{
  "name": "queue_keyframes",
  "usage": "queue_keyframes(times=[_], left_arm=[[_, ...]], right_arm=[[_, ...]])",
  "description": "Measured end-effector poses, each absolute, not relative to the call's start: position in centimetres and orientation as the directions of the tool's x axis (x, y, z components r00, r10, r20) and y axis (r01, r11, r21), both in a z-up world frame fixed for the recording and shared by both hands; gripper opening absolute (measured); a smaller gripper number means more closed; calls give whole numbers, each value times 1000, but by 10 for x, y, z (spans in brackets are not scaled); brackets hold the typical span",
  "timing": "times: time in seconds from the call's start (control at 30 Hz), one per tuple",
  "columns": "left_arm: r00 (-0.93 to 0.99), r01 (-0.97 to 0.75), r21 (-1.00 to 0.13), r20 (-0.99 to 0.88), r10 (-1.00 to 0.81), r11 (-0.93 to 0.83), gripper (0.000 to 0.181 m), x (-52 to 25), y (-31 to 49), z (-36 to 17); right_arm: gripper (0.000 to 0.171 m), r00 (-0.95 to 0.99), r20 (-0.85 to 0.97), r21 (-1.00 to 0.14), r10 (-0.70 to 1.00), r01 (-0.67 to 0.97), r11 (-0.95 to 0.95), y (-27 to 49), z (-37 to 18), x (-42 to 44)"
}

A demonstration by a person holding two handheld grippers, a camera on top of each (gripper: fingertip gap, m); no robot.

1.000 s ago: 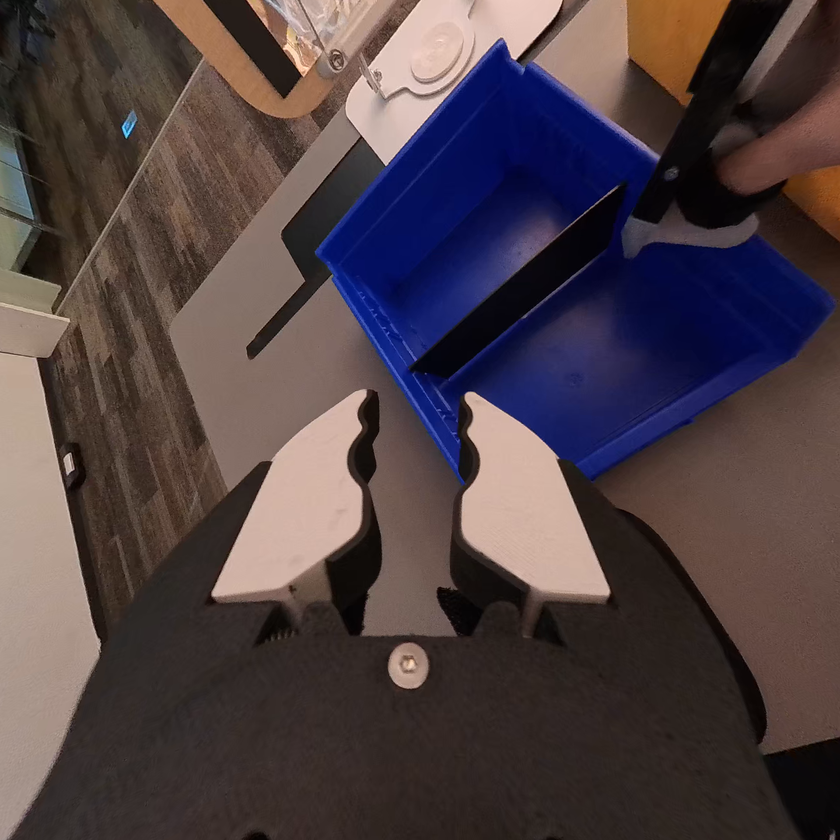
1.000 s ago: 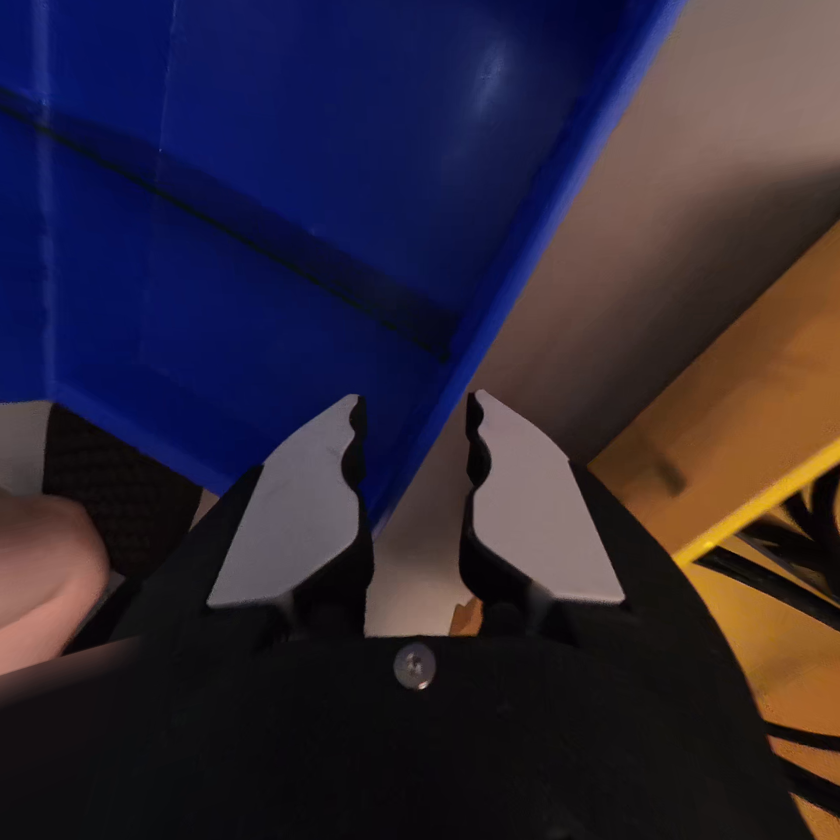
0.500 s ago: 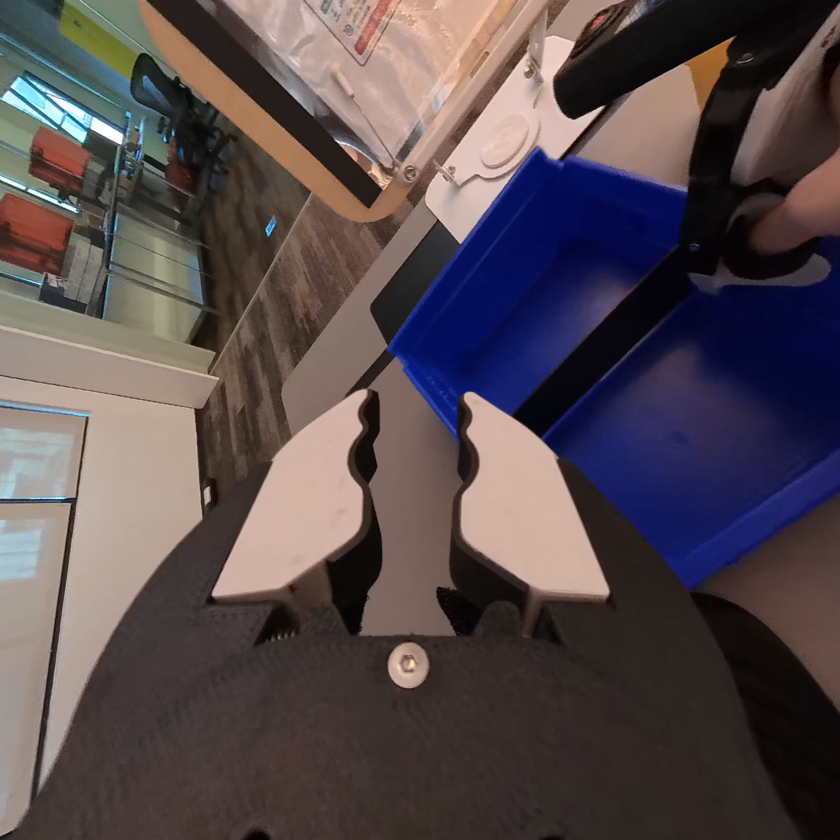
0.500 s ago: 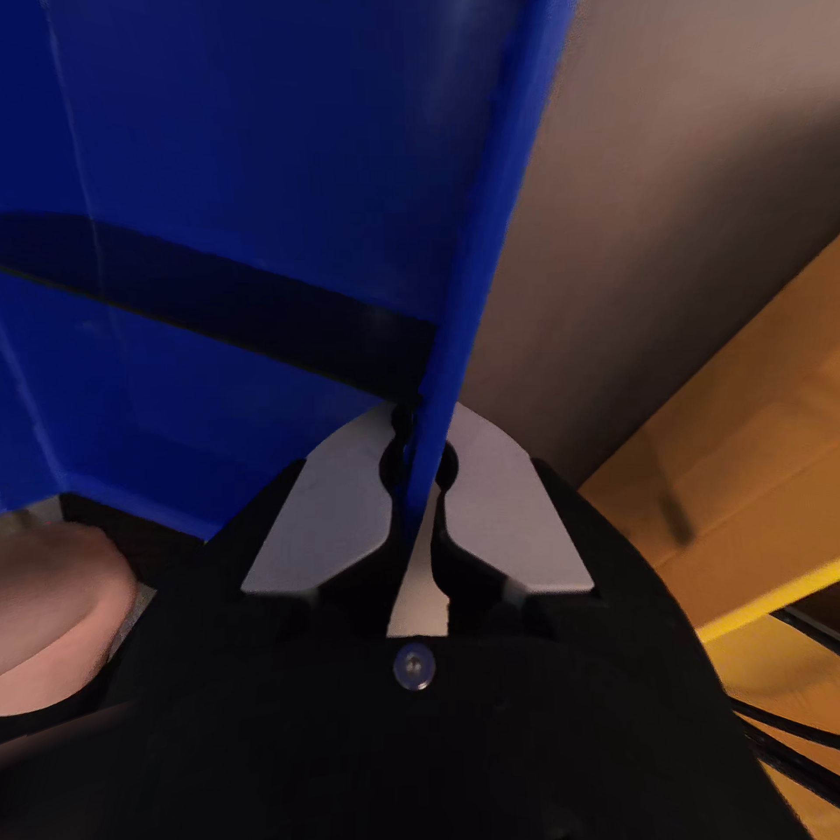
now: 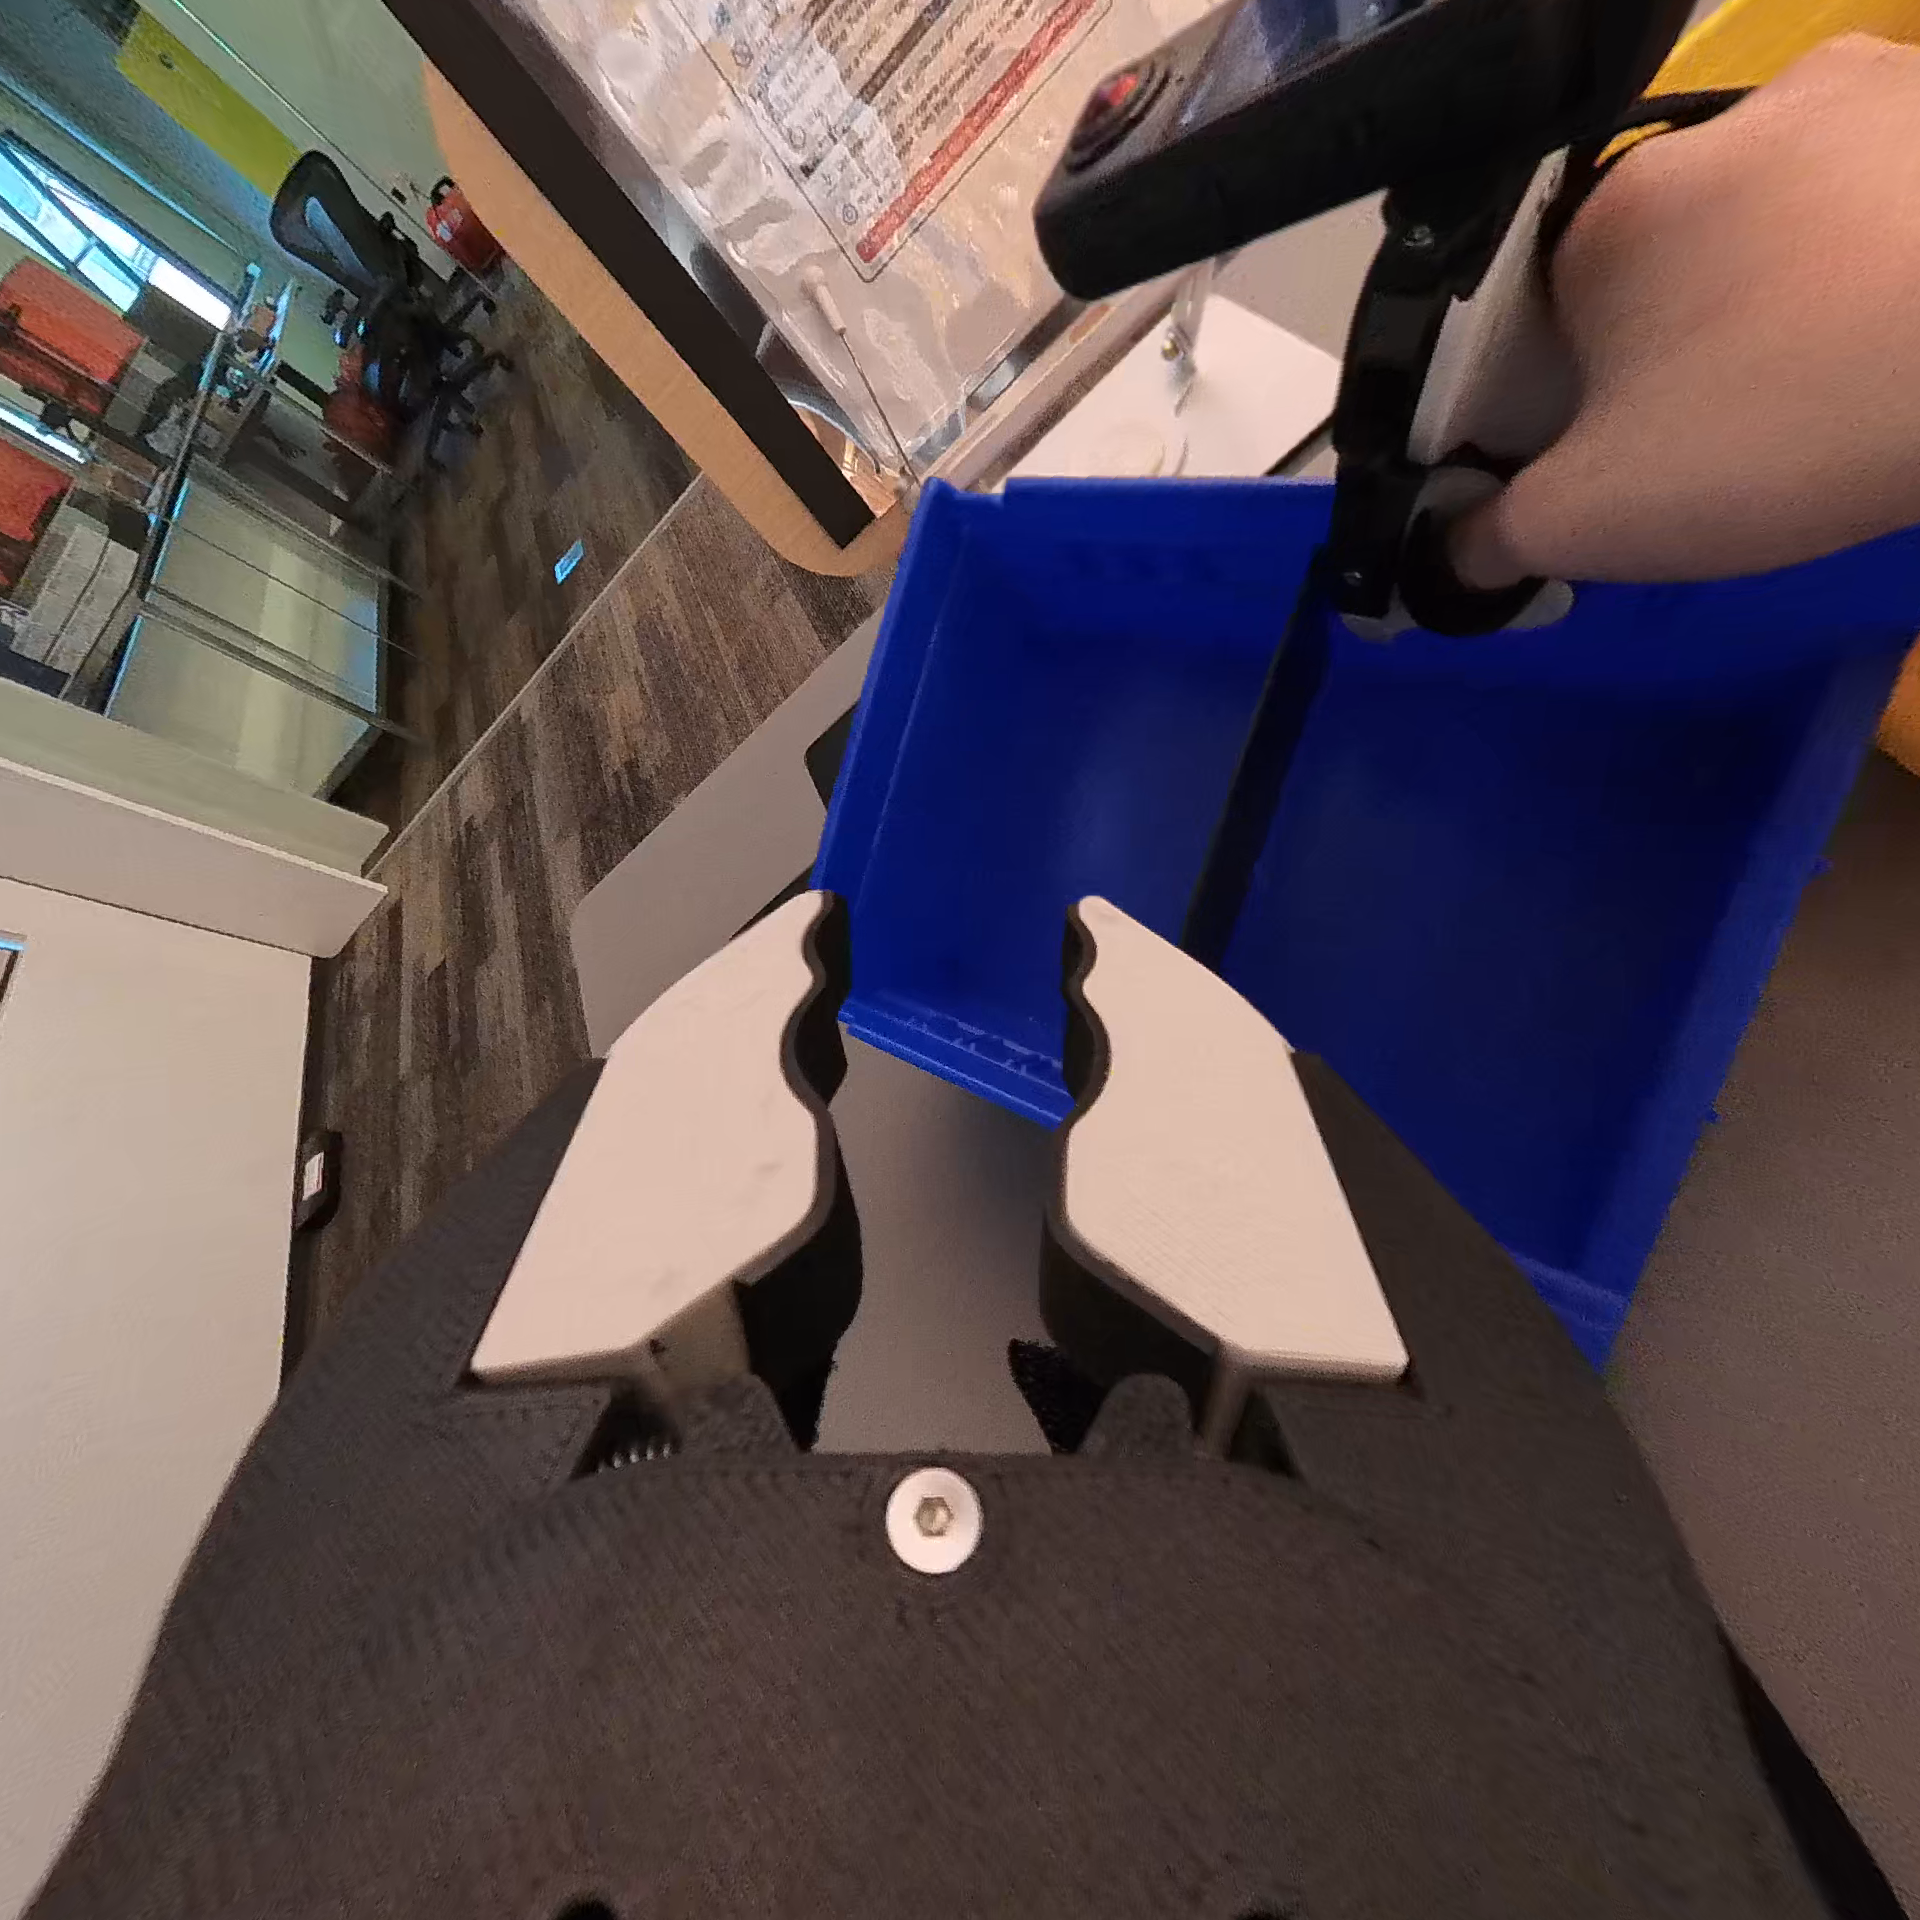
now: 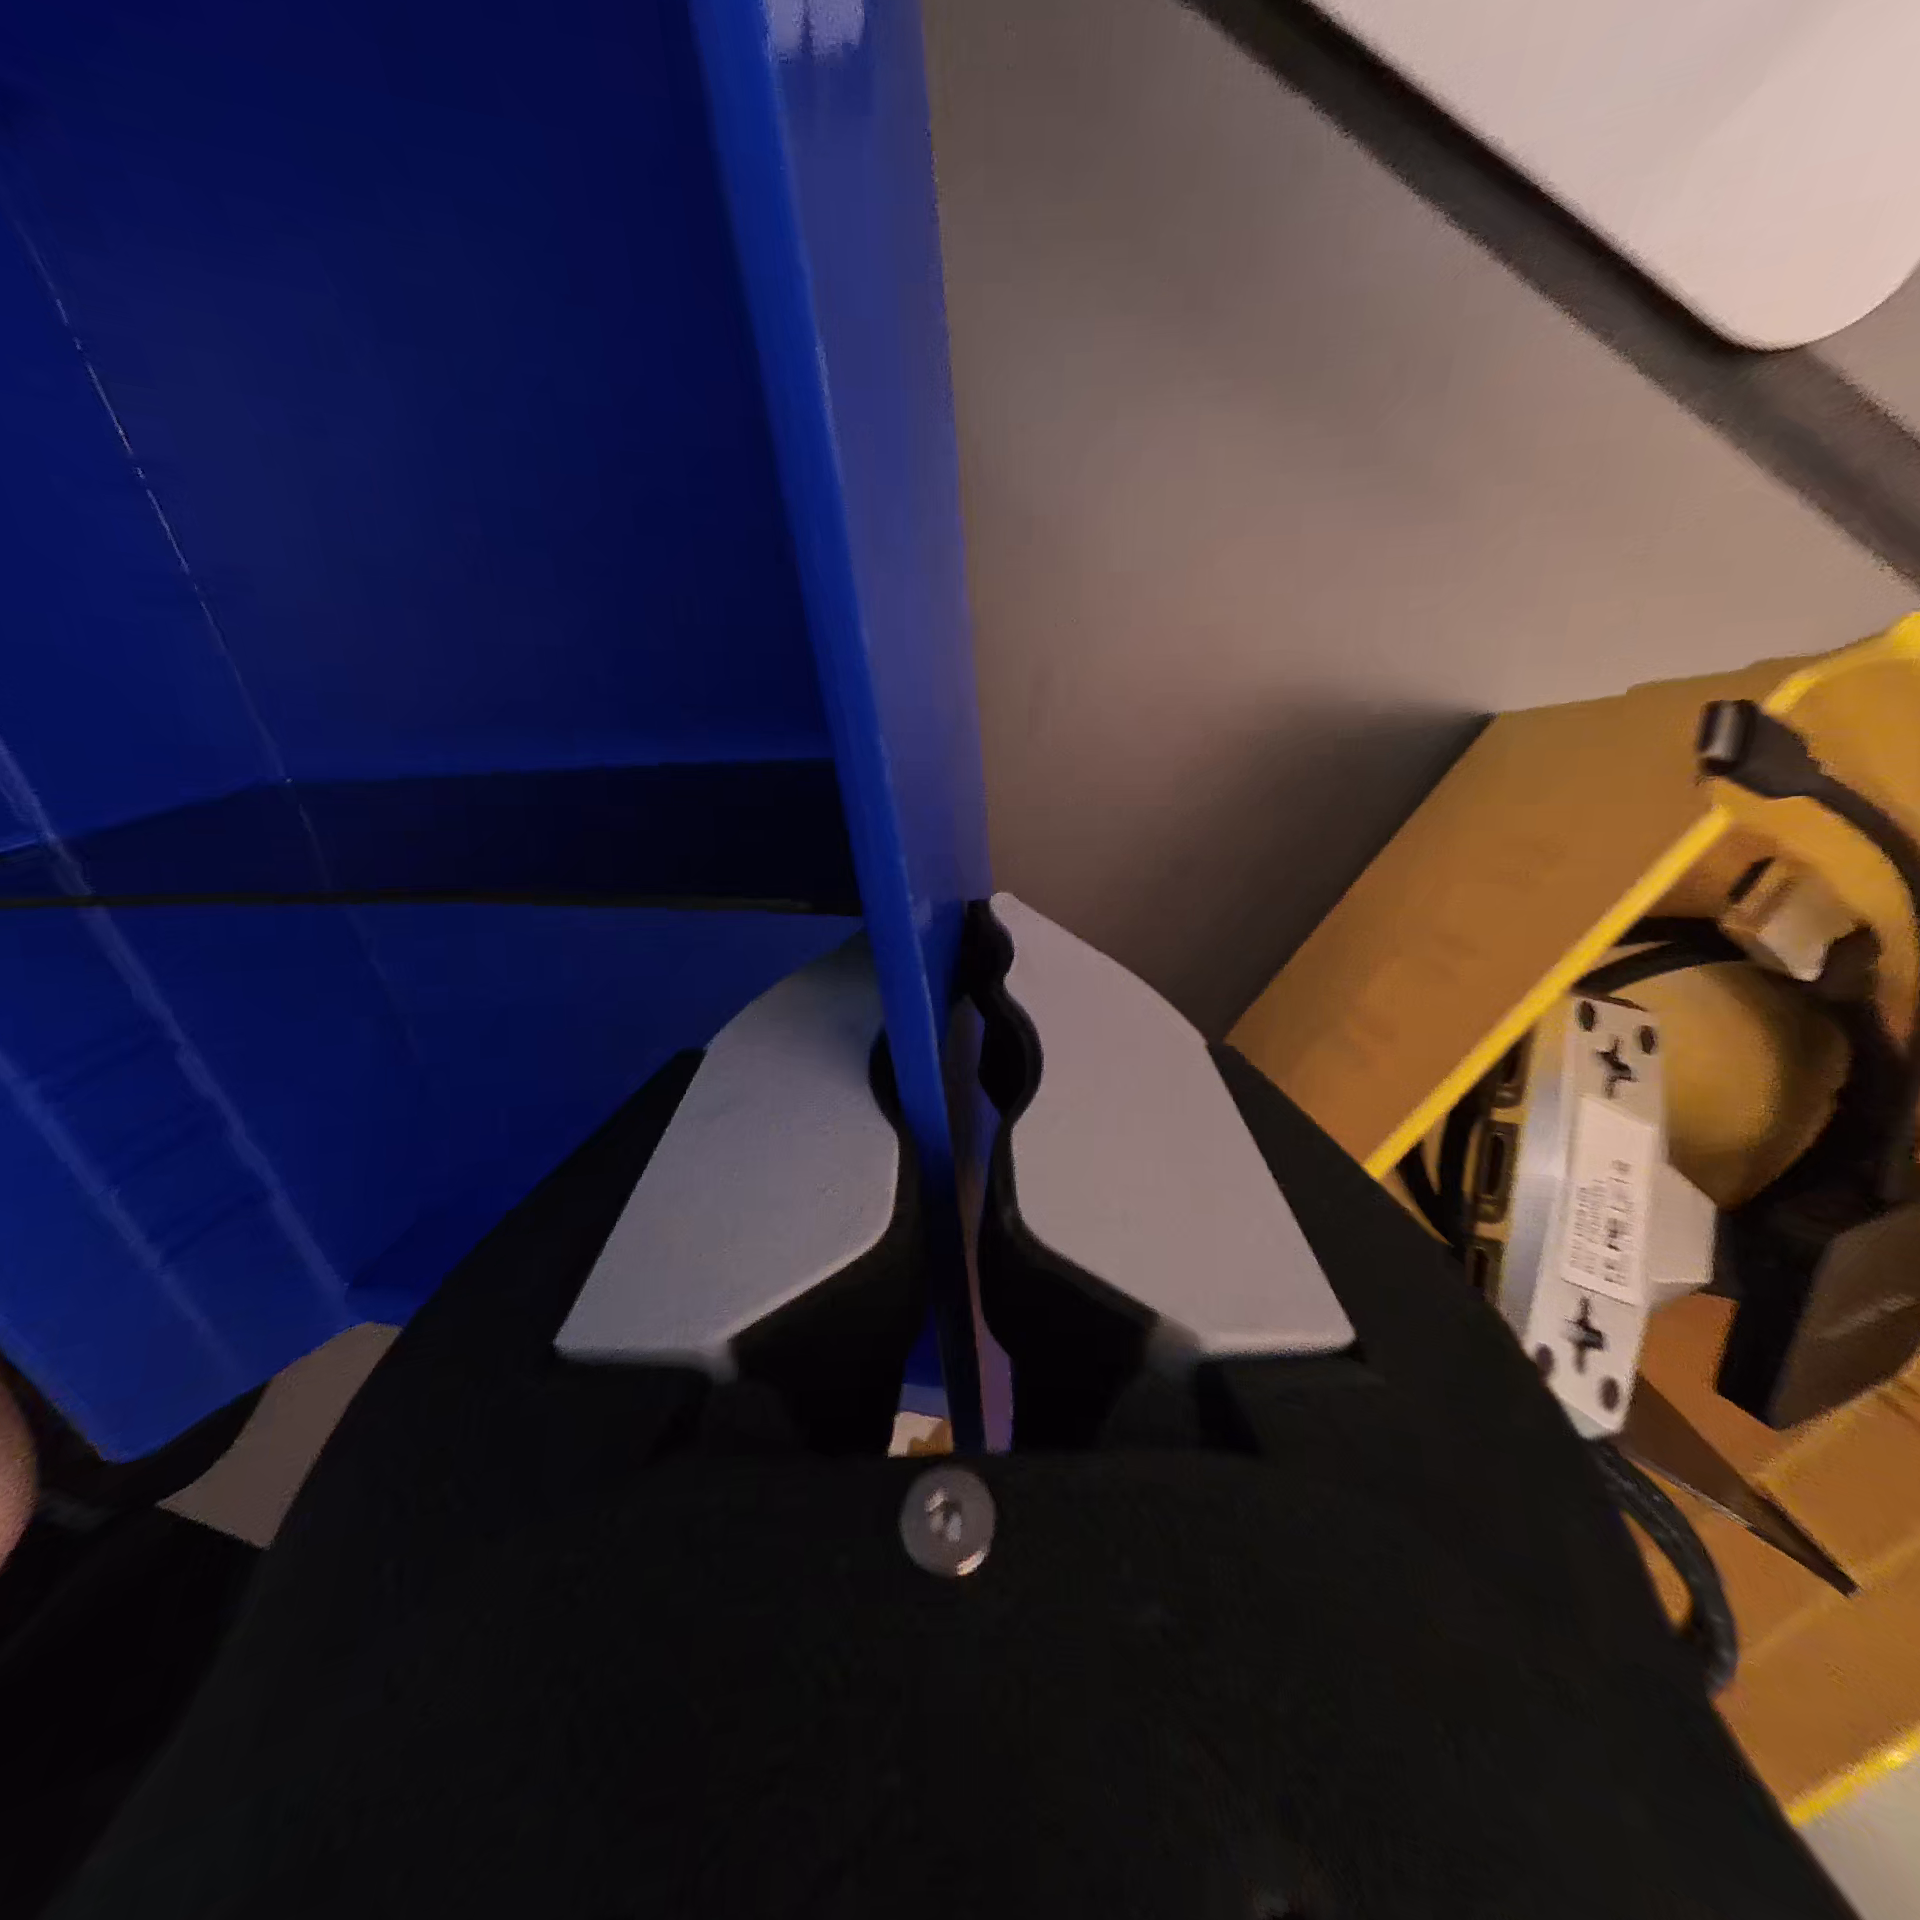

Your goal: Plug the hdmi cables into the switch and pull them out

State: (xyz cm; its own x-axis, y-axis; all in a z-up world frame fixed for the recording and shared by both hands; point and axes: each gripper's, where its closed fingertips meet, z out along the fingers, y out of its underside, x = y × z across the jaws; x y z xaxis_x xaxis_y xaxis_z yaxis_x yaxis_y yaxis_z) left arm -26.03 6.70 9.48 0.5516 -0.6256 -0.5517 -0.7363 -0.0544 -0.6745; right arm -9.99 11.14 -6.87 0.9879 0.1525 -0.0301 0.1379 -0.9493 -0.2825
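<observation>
My right gripper (image 6: 925, 925) is shut on the side wall of an empty blue bin (image 6: 831, 416). The bin has a black divider (image 5: 1247, 769) across its middle. A silver HDMI switch (image 6: 1590, 1174) and black HDMI cables (image 6: 1039, 748) lie in a yellow bin (image 6: 1455, 935) to the right. My left gripper (image 5: 951, 914) is open and empty, with its tips at the blue bin's (image 5: 1455, 883) near corner. In the left wrist view the right gripper (image 5: 1455, 613) shows on the bin's far wall, held by a hand (image 5: 1714, 364).
The bins sit on a grey table (image 6: 1195, 468). A white board (image 6: 1662, 156) lies beyond it. A clear plastic stand (image 5: 883, 208) on a wood-edged counter rises behind the blue bin. The floor (image 5: 540, 675) drops away at the table's left edge. Some 25 cm of space lies between my two pairs of fingers.
My right gripper went from open astride the blue bin's wall to shut on it. The left gripper swung so the bin now sits right at its tips.
</observation>
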Motion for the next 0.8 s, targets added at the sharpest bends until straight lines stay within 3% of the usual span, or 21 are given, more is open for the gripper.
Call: queue_keyframes(times=[0.17, 0.27, 0.47, 0.57, 0.8], left_arm=[[556, -696, -717, -521, -647, -21, 39, -255, 52, 105], [569, -630, -776, -489, -661, 32, 49, -250, 39, 122], [654, -290, -951, -277, -704, 104, 61, -253, 13, 178], [647, -126, -991, -110, -755, 36, 62, -258, 5, 188], [364, -305, -930, 83, -928, -203, 76, -175, 1, 116]], right_arm=[[7, 985, -94, -264, 144, 115, -958, 104, -55, -97], [7, 977, -167, -237, 134, 92, -967, 92, -45, -95], [7, 936, -341, -248, 88, 1, -969, 68, 13, -67], [6, 918, -393, -288, 54, -67, -955, 49, 49, -20], [7, 932, -254, -393, -260, -345, -853, -37, 91, 182]])
